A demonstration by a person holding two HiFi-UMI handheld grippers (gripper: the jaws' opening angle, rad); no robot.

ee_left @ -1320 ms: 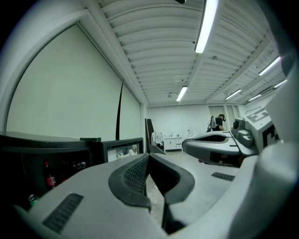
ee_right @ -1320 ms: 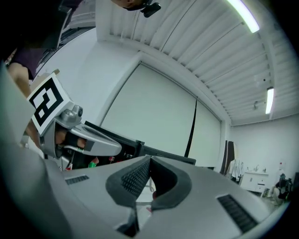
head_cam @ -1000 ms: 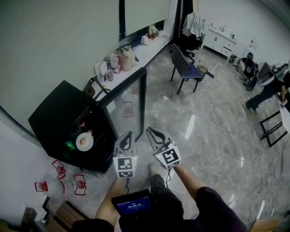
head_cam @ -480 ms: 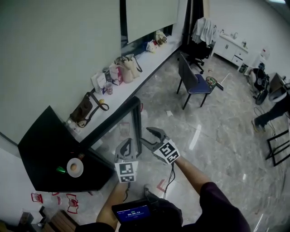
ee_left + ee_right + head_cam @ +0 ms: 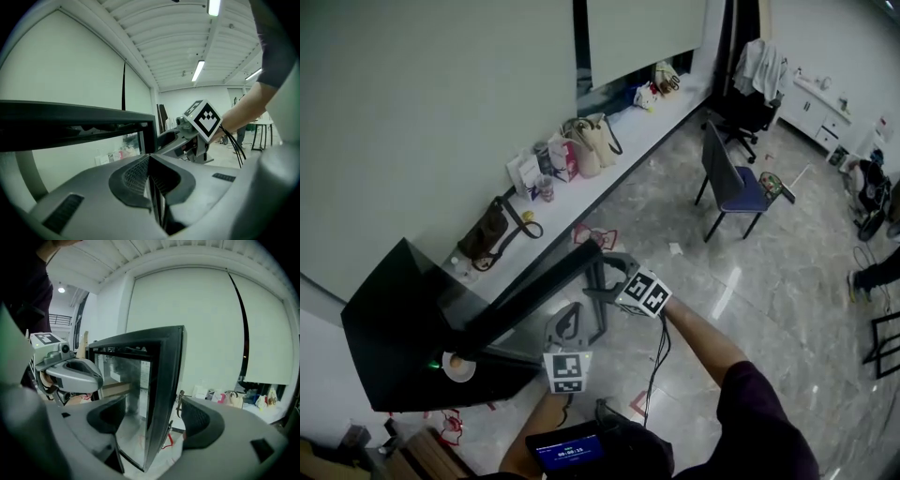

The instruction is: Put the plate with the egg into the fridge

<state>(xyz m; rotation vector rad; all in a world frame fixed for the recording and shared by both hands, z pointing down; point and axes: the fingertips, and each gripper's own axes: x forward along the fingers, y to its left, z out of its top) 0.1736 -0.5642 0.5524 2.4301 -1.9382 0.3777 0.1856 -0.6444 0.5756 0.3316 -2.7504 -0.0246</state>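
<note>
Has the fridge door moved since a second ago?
Yes. The glass fridge door has swung in toward the front of the black fridge, narrowing the opening. Its edge now crosses over the plate with the egg inside.

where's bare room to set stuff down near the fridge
Bare: the fridge top, and the white ledge between the beige handbags and the colourful items. Open floor runs toward the blue chair. Crowded: ledge from brown bag to handbags.

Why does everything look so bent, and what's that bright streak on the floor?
Head view: a wide lens bows the wall, and the glossy floor shows a glare streak. Left gripper view: the ceiling curves and its lamps glare. Right gripper view: black corners, reflections in the fridge door.
</note>
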